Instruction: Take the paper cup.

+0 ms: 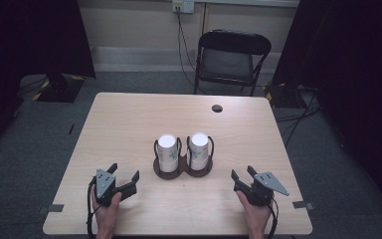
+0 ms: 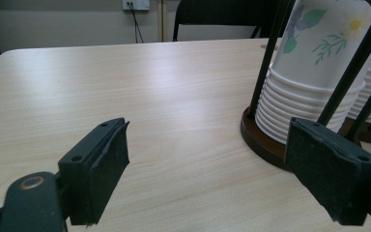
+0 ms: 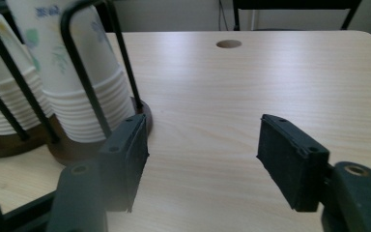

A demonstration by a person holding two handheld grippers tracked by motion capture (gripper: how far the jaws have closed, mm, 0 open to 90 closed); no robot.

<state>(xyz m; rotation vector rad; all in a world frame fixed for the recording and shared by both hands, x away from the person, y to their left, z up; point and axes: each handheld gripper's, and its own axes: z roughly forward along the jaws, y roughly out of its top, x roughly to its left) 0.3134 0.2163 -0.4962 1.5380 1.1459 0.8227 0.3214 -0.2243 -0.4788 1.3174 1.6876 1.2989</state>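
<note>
Cup stacks (image 1: 184,149) mid-table, edges clear | left claw (image 1: 126,175) wide; right claw (image 1: 242,174) empty, parted

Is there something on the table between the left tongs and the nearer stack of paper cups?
Nothing lies on the table between the open left tongs and the left cup stack. But black wire loops of the cup holder rise beside the stack, so a sideways grip would meet them.
</note>
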